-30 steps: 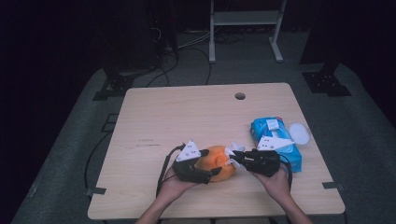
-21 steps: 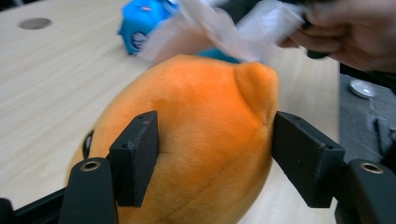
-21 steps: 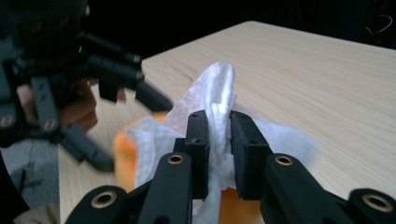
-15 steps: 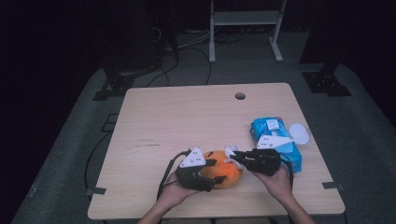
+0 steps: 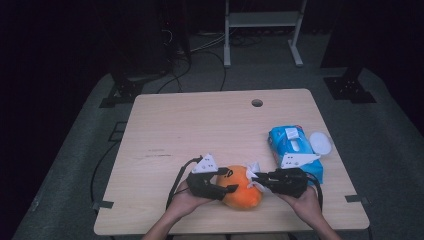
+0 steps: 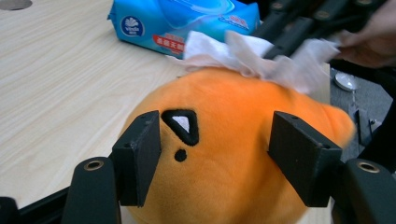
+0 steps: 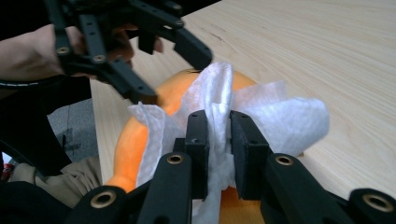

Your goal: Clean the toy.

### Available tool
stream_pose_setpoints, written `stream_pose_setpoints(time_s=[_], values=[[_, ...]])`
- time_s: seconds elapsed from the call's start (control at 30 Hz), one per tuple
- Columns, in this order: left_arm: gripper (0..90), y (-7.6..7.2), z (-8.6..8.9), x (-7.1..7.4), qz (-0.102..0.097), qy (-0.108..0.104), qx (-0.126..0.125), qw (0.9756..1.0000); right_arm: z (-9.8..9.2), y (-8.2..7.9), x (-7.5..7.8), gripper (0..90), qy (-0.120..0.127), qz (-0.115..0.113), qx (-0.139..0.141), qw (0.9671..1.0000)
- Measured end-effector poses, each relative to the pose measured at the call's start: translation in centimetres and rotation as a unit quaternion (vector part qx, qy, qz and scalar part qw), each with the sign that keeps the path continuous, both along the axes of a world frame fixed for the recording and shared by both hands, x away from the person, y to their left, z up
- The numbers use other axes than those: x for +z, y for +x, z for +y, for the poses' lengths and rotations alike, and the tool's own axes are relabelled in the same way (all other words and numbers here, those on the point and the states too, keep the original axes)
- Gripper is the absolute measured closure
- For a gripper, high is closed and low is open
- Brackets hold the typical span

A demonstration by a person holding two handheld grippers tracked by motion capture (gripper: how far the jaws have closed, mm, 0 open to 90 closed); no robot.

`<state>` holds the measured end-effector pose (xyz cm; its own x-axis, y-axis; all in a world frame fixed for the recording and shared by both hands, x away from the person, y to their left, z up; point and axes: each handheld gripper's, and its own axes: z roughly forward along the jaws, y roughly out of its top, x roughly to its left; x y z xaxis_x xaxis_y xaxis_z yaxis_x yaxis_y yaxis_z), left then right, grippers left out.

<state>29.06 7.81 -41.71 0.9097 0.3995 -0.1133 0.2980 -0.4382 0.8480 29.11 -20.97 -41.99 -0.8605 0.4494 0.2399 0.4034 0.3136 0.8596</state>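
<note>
1. A dark room with cables and a metal stand on the grey floor is surrounding a light wooden table point(image 5: 200, 130), which has a round hole point(image 5: 257, 103) near its far edge
2. An orange plush toy point(image 5: 241, 187) is lying close to the table's near edge, a little right of the middle, with a black-and-white triangle mark on its side
3. The left gripper point(image 5: 223, 181) is reaching in from the toy's left, held in the person's left hand point(image 5: 187, 200); its jaws have just been closing, and in the left gripper view they are standing partly spread on either side of the plush toy point(image 6: 233, 154), with the pads right against the fabric, gripping it
4. The right gripper point(image 5: 255, 181) is coming in from the toy's right, held in the person's right hand point(image 5: 305, 200); its jaws are nearly pressed together, pinching a white wipe point(image 7: 219, 121)
5. The white wipe point(image 6: 261, 58) is draping over the top of the toy and touching it, bunched and folded where the jaws are clamping it
6. A blue pack of wipes point(image 5: 295, 150) is lying near the table's right edge, just beyond the right gripper, with a white round lid point(image 5: 320, 143) beside it towards that edge
7. In the right gripper view the left gripper point(image 7: 182, 70) is showing farther off, beyond the wipe
</note>
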Motion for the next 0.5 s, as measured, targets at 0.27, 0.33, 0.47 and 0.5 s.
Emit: stream_pose_setpoints(time_s=[0.27, 0.33, 0.47, 0.5], values=[[34.4, -1.7, 0.6, 0.6, -0.005, 0.03, -0.024, 0.9993, 0.3, 0.4, 0.0, 77.0, -0.004, -0.006, -0.001, 1.0], [33.1, -1.5, 0.6, 1.1, -0.012, 0.028, -0.025, 0.9992, 0.5, 0.2, 0.0, 77.0, -0.006, -0.011, 0.002, 0.9999], [27.7, -0.4, -0.1, 1.9, -0.019, 0.018, -0.031, 0.9992, 0.3, 0.0, -0.1, 77.0, -0.002, -0.013, 0.005, 0.9999], [26.7, -0.1, -0.4, 2.0, -0.018, 0.019, -0.034, 0.9991, 0.2, -0.1, -0.1, 77.0, 0.0, -0.014, 0.004, 0.9999]])
